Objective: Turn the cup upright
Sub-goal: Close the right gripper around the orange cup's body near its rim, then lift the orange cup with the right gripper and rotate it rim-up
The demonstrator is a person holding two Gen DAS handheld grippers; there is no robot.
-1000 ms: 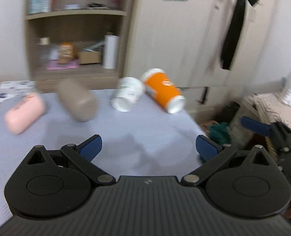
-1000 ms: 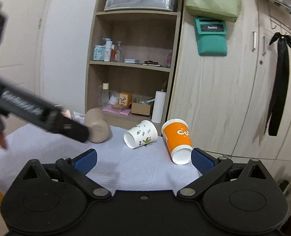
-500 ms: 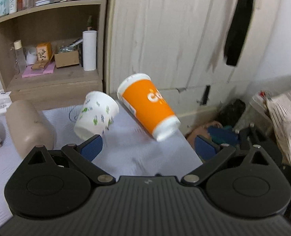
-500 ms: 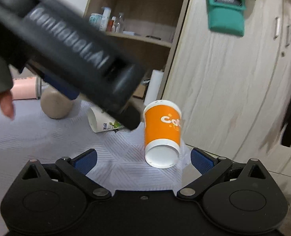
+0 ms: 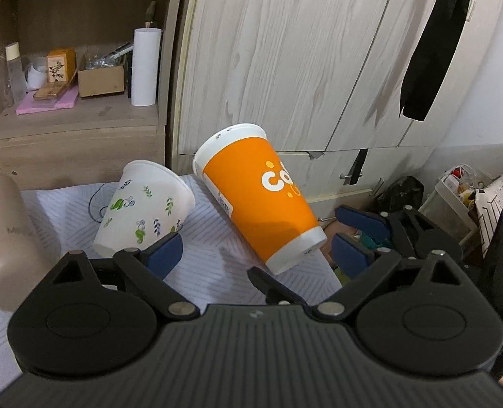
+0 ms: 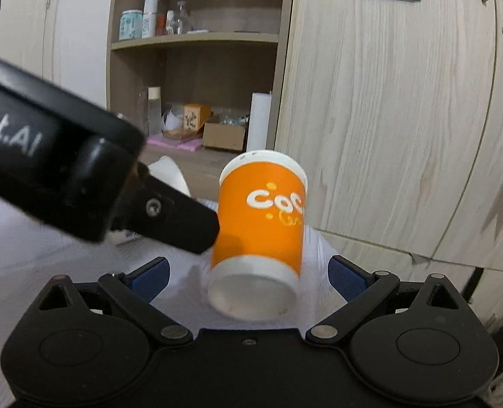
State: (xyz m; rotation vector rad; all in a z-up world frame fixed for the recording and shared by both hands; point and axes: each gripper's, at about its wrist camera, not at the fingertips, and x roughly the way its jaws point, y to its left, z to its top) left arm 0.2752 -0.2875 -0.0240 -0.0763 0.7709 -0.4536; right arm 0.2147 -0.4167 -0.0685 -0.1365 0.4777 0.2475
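Note:
An orange paper cup [image 5: 261, 200] lies on its side at the right edge of the cloth-covered table [image 5: 217, 251], its base toward me. In the right wrist view the orange cup [image 6: 261, 224] lies between my right gripper's open fingers, base nearest. My left gripper [image 5: 256, 255] is open, with the cup's base just ahead of its fingers. My right gripper [image 6: 248, 275] is open; it also shows in the left wrist view [image 5: 357, 234], right of the cup. A white leaf-print cup [image 5: 142, 207] lies on its side to the left.
A beige bottle [image 5: 3, 238] lies at the left of the table. A wooden shelf unit [image 5: 81, 102] and wardrobe doors [image 5: 302, 68] stand behind. The left gripper's body [image 6: 64, 170] crosses the right wrist view. Clutter and a basket [image 5: 462, 190] sit on the floor right.
Both grippers have moved forward toward the orange cup, which now looks larger in both views. The right gripper's fingers now flank the cup's base. Both stay open.

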